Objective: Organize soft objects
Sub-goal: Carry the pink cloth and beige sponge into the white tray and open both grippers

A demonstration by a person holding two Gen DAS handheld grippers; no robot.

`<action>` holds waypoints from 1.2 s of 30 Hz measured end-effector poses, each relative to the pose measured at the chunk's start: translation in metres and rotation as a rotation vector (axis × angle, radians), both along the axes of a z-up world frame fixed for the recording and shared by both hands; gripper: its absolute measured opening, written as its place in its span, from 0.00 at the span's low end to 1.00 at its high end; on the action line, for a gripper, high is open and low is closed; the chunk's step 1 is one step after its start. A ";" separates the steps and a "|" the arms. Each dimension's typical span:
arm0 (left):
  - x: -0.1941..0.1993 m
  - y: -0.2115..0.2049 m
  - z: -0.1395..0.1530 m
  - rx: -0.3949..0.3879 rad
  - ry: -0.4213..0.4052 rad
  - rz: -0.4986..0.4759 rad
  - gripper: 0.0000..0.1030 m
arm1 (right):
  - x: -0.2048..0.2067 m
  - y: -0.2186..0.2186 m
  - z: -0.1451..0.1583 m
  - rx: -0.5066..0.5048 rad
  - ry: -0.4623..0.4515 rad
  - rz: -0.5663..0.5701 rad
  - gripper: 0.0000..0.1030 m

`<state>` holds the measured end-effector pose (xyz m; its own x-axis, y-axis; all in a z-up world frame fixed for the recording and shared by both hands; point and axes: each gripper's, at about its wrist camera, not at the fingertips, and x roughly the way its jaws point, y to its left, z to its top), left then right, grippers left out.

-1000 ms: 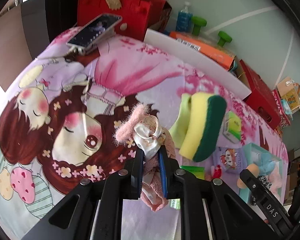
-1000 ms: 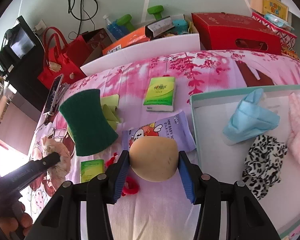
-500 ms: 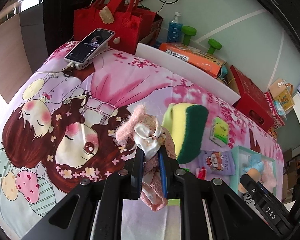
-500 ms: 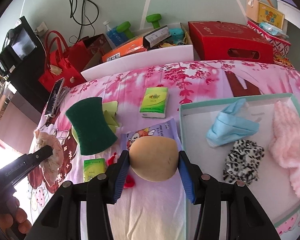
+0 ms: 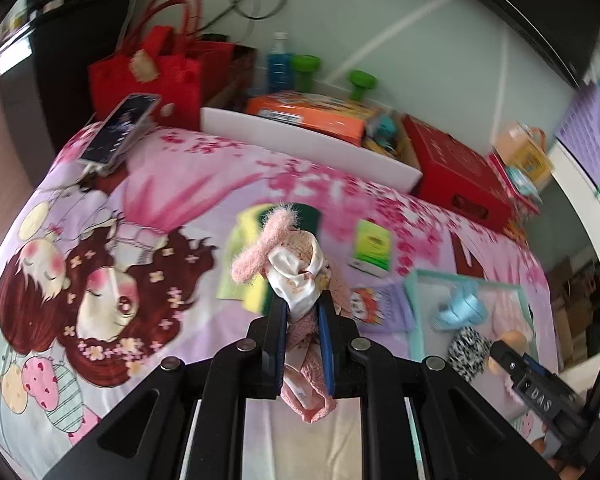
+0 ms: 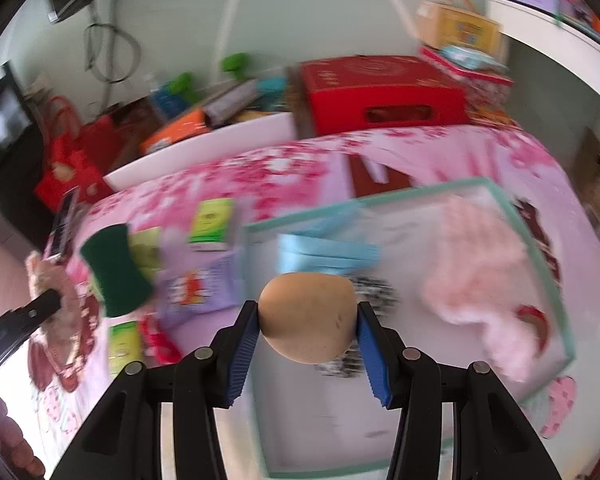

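Setting: a home, likely a bedroom or living room. A surface is covered by a pink cartoon-print sheet. Household clutter is seen along the pale green wall: red tote bag, green dumbbells, red gift box, phone.

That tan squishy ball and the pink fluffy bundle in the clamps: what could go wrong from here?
The round tan ball is pinched only at its sides by the right gripper, so it might squirt out. The pink bundle hangs loosely from the left gripper; a trailing end could snag the tray rim.
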<state>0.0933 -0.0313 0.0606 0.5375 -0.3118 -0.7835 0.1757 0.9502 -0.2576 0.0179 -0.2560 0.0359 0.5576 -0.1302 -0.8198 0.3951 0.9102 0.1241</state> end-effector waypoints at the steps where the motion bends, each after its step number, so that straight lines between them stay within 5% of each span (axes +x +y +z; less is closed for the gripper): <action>1: -0.001 -0.007 0.000 0.001 0.000 -0.019 0.15 | -0.004 -0.008 -0.001 -0.002 0.007 -0.024 0.50; 9: -0.024 -0.074 -0.001 -0.013 0.026 -0.219 0.15 | -0.042 -0.070 -0.010 0.002 0.065 -0.192 0.50; 19: -0.065 -0.155 -0.014 0.043 0.055 -0.443 0.15 | -0.066 -0.093 -0.012 -0.006 0.090 -0.234 0.50; 30: -0.072 -0.178 -0.049 0.109 0.139 -0.487 0.17 | -0.062 -0.097 -0.029 0.024 0.155 -0.218 0.51; 36: -0.070 -0.178 -0.060 0.139 0.169 -0.468 0.51 | -0.060 -0.094 -0.034 0.053 0.170 -0.208 0.68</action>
